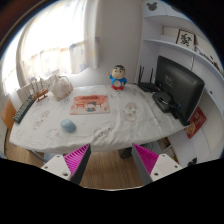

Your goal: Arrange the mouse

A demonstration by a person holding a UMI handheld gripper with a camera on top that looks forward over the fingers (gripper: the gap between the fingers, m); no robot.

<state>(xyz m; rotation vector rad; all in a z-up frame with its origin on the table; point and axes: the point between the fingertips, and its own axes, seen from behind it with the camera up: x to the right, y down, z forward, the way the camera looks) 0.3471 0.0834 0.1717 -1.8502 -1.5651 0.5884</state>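
A small pale, rounded object that looks like the mouse lies on the white-covered table, near its front edge on the left. A flat pinkish mat or book lies beyond it toward the table's middle. My gripper is well back from the table, over the wooden floor. Its fingers with magenta pads are wide apart, with nothing between them. The mouse is far ahead of the left finger.
A dark monitor stands at the table's right with a black router beside it. A blue figurine stands at the back middle. A keyboard lies at the far left. Wooden floor lies before the table.
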